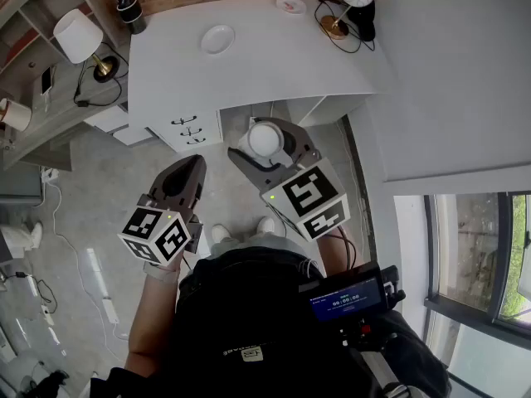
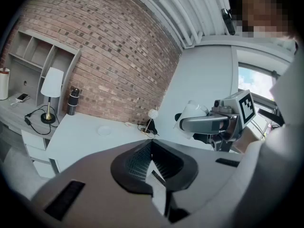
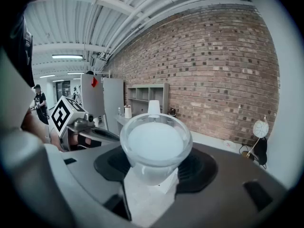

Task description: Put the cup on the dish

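Right tongs (image 3: 156, 161) are clamped on the cup (image 3: 156, 144), one pad on each side wall below the rim. The jaws stand wide because the cup is wide. The rim faces my camera, and from the head view the cup (image 1: 265, 138) shows as a round top, so I judge it's carried roughly mouth-up. Exact tilt I can't tell.

Left tongs (image 2: 152, 148) are closed with nothing between the jaws. In the head view they (image 1: 179, 182) hang low on my left, apart from the right tongs (image 1: 270, 144). They have no job here, so parking them aside keeps the carry lane free.

The cup is in the air in front of me, short of the desk (image 1: 274, 69) and well apart from the dish (image 1: 217, 39). The dish sits empty, left of centre and toward the brick wall.

Around it:
- The flask (image 1: 130, 11) is at the back left corner, near the dish but not touching.
- The lamp (image 1: 348, 5) and its cable (image 1: 358, 33) are at the back right, with a saucer (image 1: 290, 5) just beside them. All are well clear of the dish.
- The drawers (image 1: 189, 129) are under the front edge.

I judge the path clear, with bare desk from the front edge to the dish. The reach goes forward and left, so the flask is the only thing to mind. The cup must come down flat and centred before the jaws let go.
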`<action>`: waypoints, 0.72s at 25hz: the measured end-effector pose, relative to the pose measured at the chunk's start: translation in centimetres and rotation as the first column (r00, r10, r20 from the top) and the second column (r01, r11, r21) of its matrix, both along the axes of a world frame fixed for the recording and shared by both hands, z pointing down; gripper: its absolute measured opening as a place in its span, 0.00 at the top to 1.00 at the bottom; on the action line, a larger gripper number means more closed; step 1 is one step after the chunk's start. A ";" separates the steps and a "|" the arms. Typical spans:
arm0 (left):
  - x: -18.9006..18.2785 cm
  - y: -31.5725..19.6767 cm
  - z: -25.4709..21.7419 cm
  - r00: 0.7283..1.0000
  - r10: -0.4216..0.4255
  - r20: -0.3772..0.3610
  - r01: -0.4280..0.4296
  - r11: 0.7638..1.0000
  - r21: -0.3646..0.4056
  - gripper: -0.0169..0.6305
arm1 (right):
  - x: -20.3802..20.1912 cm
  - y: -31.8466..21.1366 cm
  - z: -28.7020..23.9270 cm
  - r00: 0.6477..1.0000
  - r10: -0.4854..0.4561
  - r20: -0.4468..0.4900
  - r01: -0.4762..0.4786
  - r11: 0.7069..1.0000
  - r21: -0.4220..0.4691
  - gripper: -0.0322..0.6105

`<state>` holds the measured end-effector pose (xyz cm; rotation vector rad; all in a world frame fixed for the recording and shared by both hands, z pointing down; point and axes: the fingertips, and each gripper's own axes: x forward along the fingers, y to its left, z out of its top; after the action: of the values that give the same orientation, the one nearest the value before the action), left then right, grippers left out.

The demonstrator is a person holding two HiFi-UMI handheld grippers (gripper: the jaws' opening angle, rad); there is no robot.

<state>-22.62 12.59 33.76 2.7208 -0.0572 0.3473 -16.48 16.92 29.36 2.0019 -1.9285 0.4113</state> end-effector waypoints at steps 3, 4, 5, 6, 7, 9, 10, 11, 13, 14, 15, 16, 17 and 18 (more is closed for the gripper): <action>0.5 0.7 -0.2 1.000 -0.005 -0.007 0.005 1.000 -0.003 0.97 | 0.6 0.7 -0.1 1.000 0.006 0.004 -0.007 1.000 0.011 0.54; 0.6 0.8 -0.2 1.000 -0.007 -0.008 0.007 1.000 -0.004 0.97 | 0.9 0.9 -0.1 1.000 0.008 0.004 -0.008 1.000 0.013 0.54; 0.7 1.0 -0.3 1.000 -0.009 -0.008 0.009 1.000 -0.005 0.97 | 1.1 1.2 0.0 1.000 0.009 0.002 -0.009 1.000 0.016 0.54; 0.8 1.2 -0.3 1.000 -0.011 -0.008 0.011 1.000 -0.005 0.97 | 1.2 1.4 0.0 1.000 0.009 0.002 -0.009 1.000 0.018 0.54; 0.8 1.5 -0.3 1.000 -0.013 -0.007 0.013 1.000 -0.005 0.97 | 1.3 1.6 -0.1 1.000 0.010 0.003 -0.010 1.000 0.020 0.54; 0.8 1.8 -0.2 1.000 -0.018 -0.005 0.018 1.000 -0.004 0.97 | 1.4 2.0 -0.1 1.000 0.009 0.010 -0.009 1.000 0.023 0.54; 0.9 2.0 -0.2 1.000 -0.020 -0.004 0.020 1.000 -0.004 0.97 | 1.4 2.2 0.0 1.000 0.008 0.011 -0.008 1.000 0.023 0.54; 0.9 2.2 -0.2 1.000 -0.023 -0.004 0.023 1.000 -0.003 0.97 | 1.5 2.4 0.0 1.000 0.007 0.011 -0.007 1.000 0.024 0.54; 1.0 2.5 -0.2 1.000 -0.026 -0.005 0.026 1.000 -0.001 0.97 | 1.8 2.7 0.0 1.000 0.010 0.010 -0.011 0.999 0.030 0.54; 1.1 2.7 -0.3 1.000 -0.027 -0.006 0.027 1.000 -0.001 0.97 | 1.9 2.9 0.0 1.000 0.013 0.013 -0.014 0.999 0.035 0.54; 1.1 2.8 -0.3 1.000 -0.028 -0.007 0.028 1.000 -0.002 0.97 | 2.1 3.0 -0.1 1.000 0.015 0.016 -0.016 0.999 0.039 0.54; 1.2 3.0 -0.3 1.000 -0.030 -0.007 0.030 1.000 -0.003 0.97 | 2.2 3.2 -0.1 1.000 0.017 0.019 -0.017 0.999 0.042 0.54; 1.3 3.1 -0.3 0.999 -0.032 -0.005 0.032 0.999 -0.004 0.97 | 2.3 3.3 -0.1 1.000 0.017 0.021 -0.018 0.999 0.043 0.54; 1.4 3.3 -0.2 0.999 -0.033 -0.003 0.033 0.999 -0.003 0.97 | 2.4 3.5 0.0 1.000 0.018 0.025 -0.019 0.999 0.043 0.54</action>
<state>-21.25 15.84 33.54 2.7138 -0.1011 0.3331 -14.05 20.41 29.32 2.0522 -1.9512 0.4031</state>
